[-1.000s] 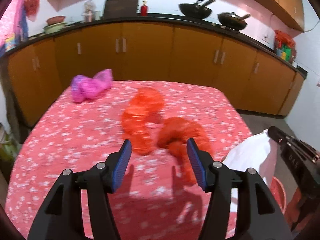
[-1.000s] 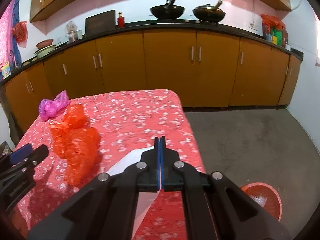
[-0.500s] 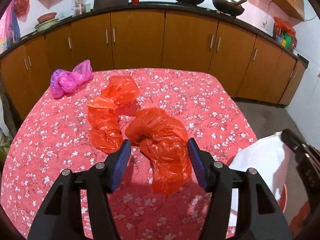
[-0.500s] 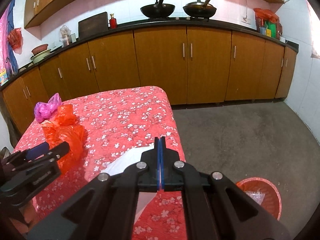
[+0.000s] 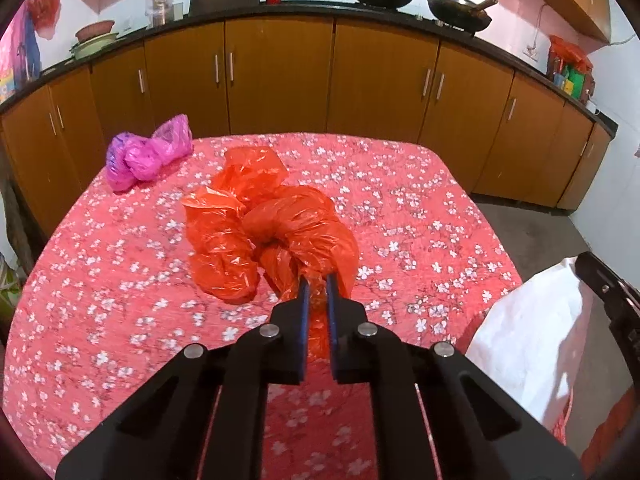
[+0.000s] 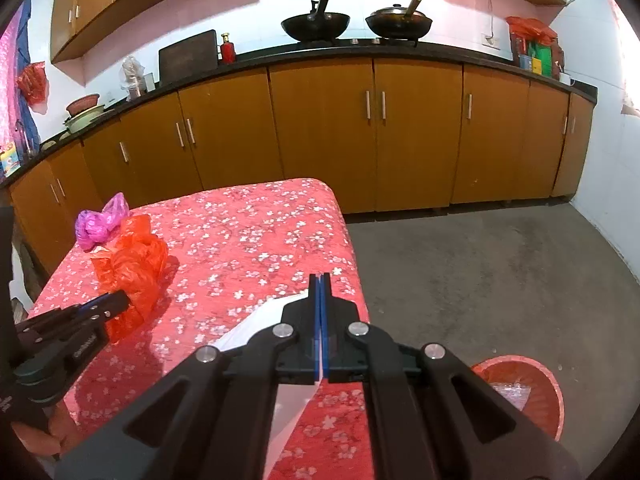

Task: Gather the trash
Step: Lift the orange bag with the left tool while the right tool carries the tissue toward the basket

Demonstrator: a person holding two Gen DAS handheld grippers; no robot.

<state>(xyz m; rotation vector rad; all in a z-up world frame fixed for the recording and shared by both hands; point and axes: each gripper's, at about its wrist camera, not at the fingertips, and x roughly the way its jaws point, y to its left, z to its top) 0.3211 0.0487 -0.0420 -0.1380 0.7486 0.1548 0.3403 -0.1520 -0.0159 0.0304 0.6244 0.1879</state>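
With the left gripper just having closed, its jaws now pinch the near end of the orange plastic bag, which lies crumpled mid-table on the red floral tablecloth; a 2nd piece of trash, a pink bag, sits well apart near the far left corner. Right gripper is fully closed on the edge of a white bag hanging at the table's right side, likely the collection bag. Step in hand: grasp done, lift not yet begun. Next move calls for raising the orange bag clear of the cloth and carrying it right to the white bag's mouth. Risk: thin plastic may slip or trail. A red basket sits on the floor.
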